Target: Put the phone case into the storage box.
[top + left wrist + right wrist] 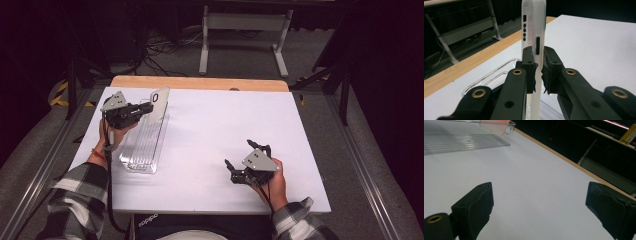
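A translucent white phone case [159,102] stands on edge above the far end of a clear ribbed plastic tray [142,145]. My left gripper [149,107] is shut on the case, and in the left gripper view both pads pinch the case [534,30] near its side cut-outs, with my left gripper [539,67] over the tray's rim [489,75]. My right gripper [239,154] rests low over the white table near the front right. It is open [539,205] with nothing between its jaws, and the tray [461,140] lies far ahead of it.
The white table top [225,125] has a wooden strip [200,82] along its far edge. Beyond it stand a grey metal table frame [245,30] and floor cables [165,47]. Metal rails [360,170] run along both sides of the table.
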The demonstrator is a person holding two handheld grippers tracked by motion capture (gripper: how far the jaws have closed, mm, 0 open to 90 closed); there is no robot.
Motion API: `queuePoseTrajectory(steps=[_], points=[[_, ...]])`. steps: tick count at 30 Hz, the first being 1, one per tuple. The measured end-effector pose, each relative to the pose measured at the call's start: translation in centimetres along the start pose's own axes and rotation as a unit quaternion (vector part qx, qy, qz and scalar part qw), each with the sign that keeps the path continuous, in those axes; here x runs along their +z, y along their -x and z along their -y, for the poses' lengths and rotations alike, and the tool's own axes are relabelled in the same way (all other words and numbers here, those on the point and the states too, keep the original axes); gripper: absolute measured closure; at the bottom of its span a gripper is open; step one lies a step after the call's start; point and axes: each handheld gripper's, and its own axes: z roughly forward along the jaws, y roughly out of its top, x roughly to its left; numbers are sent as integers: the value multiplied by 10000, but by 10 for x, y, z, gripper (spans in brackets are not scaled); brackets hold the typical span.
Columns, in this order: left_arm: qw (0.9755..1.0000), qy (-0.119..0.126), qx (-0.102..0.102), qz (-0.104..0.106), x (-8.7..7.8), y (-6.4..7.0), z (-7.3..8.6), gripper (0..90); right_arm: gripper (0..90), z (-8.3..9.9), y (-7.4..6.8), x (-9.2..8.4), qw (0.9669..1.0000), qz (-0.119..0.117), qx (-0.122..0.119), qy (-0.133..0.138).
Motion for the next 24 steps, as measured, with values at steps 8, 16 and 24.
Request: queuePoseTrajectory(steps=[8, 16, 24], points=[[9998, -178, 56, -99, 11, -7, 6, 814, 84, 0, -1, 2, 10000, -17, -17, -49], [9995, -231, 7, -233, 17, -8, 10, 813, 96, 1, -1, 3, 10000, -26, -46, -82], [9956, -238, -90, -907, 14, -11, 13, 787, 98, 1, -1, 3, 9999, 10, -69, -100]])
